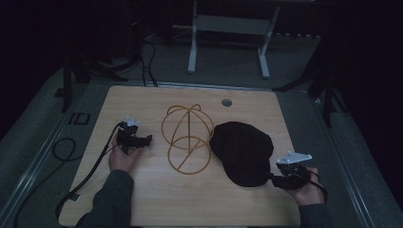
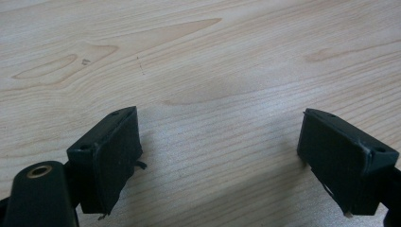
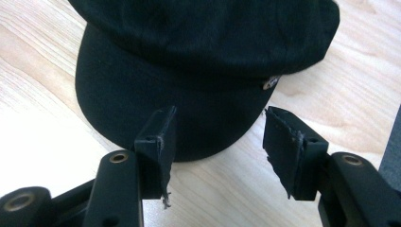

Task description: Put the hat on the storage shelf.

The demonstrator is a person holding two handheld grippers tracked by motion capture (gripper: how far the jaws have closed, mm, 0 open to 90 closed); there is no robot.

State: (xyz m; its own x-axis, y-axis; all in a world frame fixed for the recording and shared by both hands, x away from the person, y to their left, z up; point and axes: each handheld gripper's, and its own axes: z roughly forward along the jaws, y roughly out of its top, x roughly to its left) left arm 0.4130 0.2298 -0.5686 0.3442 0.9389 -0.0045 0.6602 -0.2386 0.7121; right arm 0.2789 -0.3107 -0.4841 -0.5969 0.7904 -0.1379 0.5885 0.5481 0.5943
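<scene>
High view: right gripper (image 1: 274,179) beside cap (image 1: 242,151)

Wire stand (image 1: 187,138) and cap (image 1: 243,151) crowd mid-table (image 1: 142,190) — edges free.

we see black cap (image 1: 243,151) lying flat, table's right half, brim toward near edge | gold wire stand (image 1: 188,137) upright mid-table, just left of cap

dark green sleeves (image 1: 111,197), black hand-held grippers (image 1: 136,139), trailing black cables (image 1: 90,168)
</scene>
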